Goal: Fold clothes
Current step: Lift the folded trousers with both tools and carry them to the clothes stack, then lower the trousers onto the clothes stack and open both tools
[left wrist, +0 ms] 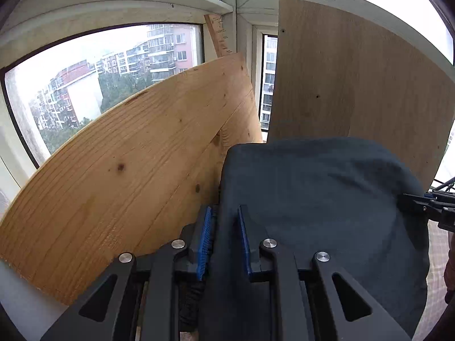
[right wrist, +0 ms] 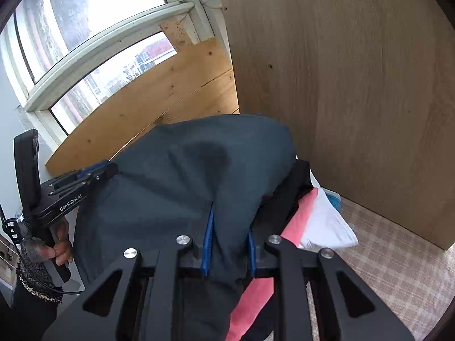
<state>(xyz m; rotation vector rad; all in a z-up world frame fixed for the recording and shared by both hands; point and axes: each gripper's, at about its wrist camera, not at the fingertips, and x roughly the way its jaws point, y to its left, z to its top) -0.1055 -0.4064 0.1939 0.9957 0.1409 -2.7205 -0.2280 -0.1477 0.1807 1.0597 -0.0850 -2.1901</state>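
Left-wrist view showed the left gripper (left wrist: 224,236) with jaws narrowly parted and a fold of the dark garment (left wrist: 318,187) between its pads, apparently pinched; right-wrist view showed the right gripper (right wrist: 229,244) gripping the garment's other edge likewise. Both pointed downward, carrying the garment over a pile (right wrist: 312,221) of folded clothes, so the step appeared to be stacking. Next: lower and let go together.
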